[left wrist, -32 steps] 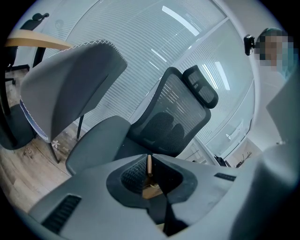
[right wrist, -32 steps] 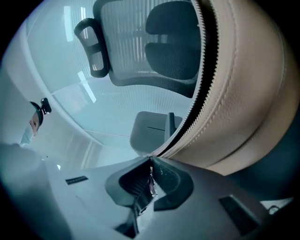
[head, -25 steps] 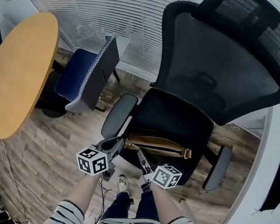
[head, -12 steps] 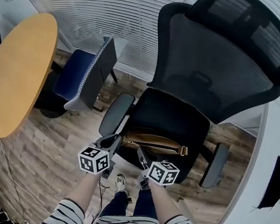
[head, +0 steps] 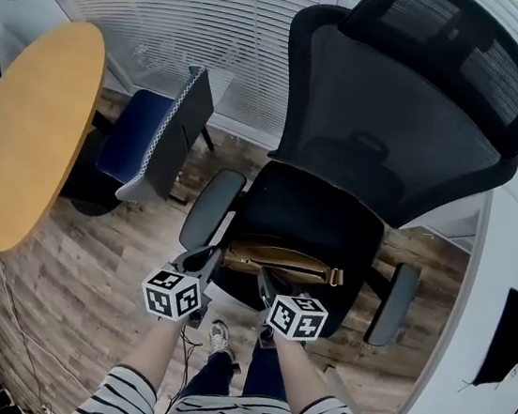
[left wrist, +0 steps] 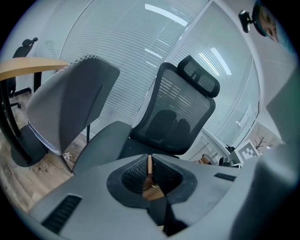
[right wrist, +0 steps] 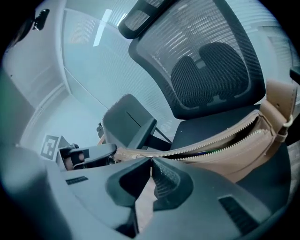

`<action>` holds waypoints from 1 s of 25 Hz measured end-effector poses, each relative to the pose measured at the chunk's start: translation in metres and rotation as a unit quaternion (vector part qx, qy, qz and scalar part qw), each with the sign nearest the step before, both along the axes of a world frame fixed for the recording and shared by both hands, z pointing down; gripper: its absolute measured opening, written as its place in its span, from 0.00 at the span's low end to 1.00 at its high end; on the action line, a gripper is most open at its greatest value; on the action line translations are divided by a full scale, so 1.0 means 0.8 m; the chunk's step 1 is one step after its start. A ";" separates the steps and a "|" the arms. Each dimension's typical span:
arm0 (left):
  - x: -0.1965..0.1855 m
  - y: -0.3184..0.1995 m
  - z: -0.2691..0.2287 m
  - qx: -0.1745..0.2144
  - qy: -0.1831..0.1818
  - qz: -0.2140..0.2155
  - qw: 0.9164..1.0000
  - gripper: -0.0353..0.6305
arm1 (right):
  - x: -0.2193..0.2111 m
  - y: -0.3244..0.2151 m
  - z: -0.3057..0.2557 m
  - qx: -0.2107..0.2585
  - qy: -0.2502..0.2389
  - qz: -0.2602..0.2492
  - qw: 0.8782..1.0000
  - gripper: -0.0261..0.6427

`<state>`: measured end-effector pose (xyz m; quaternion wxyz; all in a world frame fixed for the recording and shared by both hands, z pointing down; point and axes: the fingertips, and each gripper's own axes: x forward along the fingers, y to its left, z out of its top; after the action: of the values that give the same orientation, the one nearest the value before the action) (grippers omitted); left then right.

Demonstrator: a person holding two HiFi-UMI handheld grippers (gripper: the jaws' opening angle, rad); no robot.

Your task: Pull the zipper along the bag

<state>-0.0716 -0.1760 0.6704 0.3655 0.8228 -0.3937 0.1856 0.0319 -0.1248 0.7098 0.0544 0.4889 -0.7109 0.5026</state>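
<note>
A tan leather bag (head: 282, 260) lay lengthwise on the seat of a black mesh-backed office chair (head: 396, 139), which stood on a wood-plank floor (head: 90, 264). The bag's long zipper (right wrist: 213, 137) gaped open over most of its length, its two rows of teeth meeting only at the end nearest the grippers. The left gripper (left wrist: 150, 160) was at that near end, by the chair's grey armrest (head: 210, 208), its jaws nearly together and pinching a thin tan strip of the bag. The right gripper (right wrist: 150, 161) sat just beside it, jaws pressed together where the teeth met; whether they gripped the zipper's pull could not be made out.
</note>
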 end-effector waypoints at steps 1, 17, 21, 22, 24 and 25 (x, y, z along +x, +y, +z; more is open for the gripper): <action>0.000 0.000 0.000 0.000 0.000 -0.001 1.000 0.12 | 0.003 0.001 0.001 -0.002 0.003 0.002 1.000 0.09; -0.005 -0.001 0.001 0.012 -0.023 -0.020 0.999 0.12 | 0.076 0.024 0.007 -0.023 0.050 0.039 0.998 0.09; -0.006 -0.001 0.002 0.018 -0.029 -0.027 0.999 0.12 | 0.089 0.029 0.004 -0.022 0.063 0.048 0.997 0.09; -0.005 -0.001 0.002 0.019 -0.030 -0.028 0.999 0.12 | 0.092 0.030 0.003 -0.021 0.067 0.049 0.996 0.09; -0.004 -0.001 0.002 0.021 -0.032 -0.027 0.999 0.12 | 0.096 0.032 0.001 -0.021 0.073 0.050 0.996 0.09; -0.003 -0.001 0.002 0.023 -0.034 -0.027 0.999 0.12 | 0.098 0.033 0.000 -0.021 0.075 0.052 0.996 0.09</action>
<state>-0.0743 -0.1766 0.6720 0.3373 0.8133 -0.4321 0.1949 0.1100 -0.0984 0.7101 0.0919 0.5600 -0.6680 0.4814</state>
